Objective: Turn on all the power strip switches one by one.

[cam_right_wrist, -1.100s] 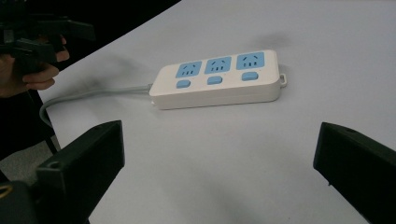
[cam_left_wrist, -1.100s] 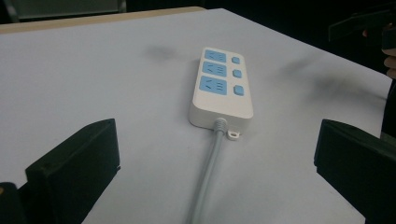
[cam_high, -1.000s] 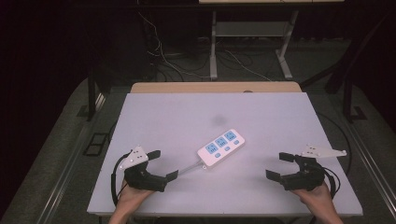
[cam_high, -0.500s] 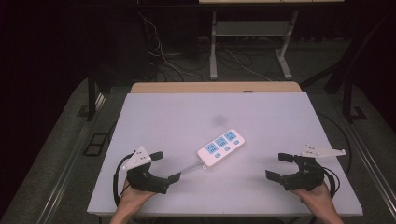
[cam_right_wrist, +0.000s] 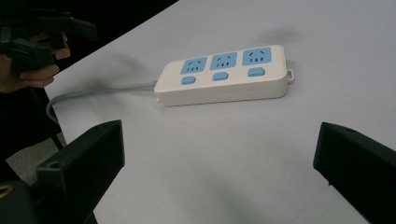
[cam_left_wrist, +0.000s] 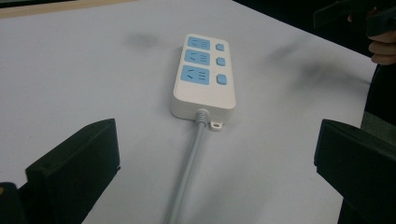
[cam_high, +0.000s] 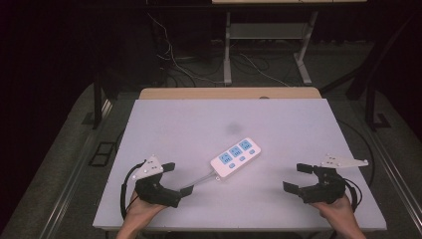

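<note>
A white power strip [cam_high: 236, 157] with 3 blue sockets and 3 blue buttons lies flat near the middle of the white table [cam_high: 199, 124], turned on a diagonal, its far end toward the right rear. Its grey cord [cam_high: 199, 180] runs from the near end toward the front left and stops close to the left gripper [cam_high: 174, 184].

The left gripper sits low at the front left, not far from the front edge, its 2 jaws spread wide with nothing between them. In the left gripper view the strip [cam_left_wrist: 203, 77] lies straight ahead and the cord [cam_left_wrist: 189, 168] runs down the gap between the jaws, touching neither. The right gripper [cam_high: 296, 178] is at the front right, near the right edge, jaws also wide apart and empty; it is well apart from the strip, with bare tabletop between. In the right gripper view the strip [cam_right_wrist: 224, 74] lies crosswise ahead, and the other hand [cam_right_wrist: 28, 70] holding its gripper shows at the far left by the table's edge.

The whole rear half of the table is bare, as is the stretch between strip and right gripper. A wooden strip [cam_high: 229, 93] borders the far edge; beyond it are dark floor, cables [cam_high: 174, 64] and 2 metal stand legs [cam_high: 228, 50].
</note>
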Tool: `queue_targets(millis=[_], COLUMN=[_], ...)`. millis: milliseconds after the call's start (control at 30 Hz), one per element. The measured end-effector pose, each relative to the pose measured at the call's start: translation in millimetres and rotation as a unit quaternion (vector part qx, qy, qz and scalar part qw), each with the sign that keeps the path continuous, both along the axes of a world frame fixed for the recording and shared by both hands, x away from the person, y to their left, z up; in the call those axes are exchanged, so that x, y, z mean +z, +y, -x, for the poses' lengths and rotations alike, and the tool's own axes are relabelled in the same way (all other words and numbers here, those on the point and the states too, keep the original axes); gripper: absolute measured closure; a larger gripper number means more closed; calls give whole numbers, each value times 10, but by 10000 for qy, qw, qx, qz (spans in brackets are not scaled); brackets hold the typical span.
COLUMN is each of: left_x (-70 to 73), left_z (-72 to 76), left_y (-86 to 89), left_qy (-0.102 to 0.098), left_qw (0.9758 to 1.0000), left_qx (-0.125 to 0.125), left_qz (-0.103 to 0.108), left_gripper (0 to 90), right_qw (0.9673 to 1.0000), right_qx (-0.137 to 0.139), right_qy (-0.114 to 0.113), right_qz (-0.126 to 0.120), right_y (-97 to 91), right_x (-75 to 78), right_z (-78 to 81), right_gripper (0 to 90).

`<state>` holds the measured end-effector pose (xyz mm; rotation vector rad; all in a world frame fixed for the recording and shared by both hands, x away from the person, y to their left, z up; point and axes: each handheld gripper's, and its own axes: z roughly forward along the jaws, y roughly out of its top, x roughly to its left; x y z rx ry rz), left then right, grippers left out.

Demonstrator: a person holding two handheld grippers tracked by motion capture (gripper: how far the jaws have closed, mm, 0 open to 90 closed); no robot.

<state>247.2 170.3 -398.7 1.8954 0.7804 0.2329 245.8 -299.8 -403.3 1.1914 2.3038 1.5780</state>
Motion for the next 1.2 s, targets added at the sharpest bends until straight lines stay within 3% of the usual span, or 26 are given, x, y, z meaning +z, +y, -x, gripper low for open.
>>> queue_targets(millis=[267,1200], left_x=[130,297], left_z=[-61,-396], left_y=[-62,-287], left_qy=[72,388], left_qw=[9999,9974], left_qx=[-130,-478], left_qz=[-8,-378], left_gripper=[0,0], right_qw=[10000,9999], right_qx=[25,-73], right_qy=[-6,60], right_qz=[-29,142], right_y=[1,-13], right_x=[2,-15], right_z=[4,-35], right_gripper=[20,20])
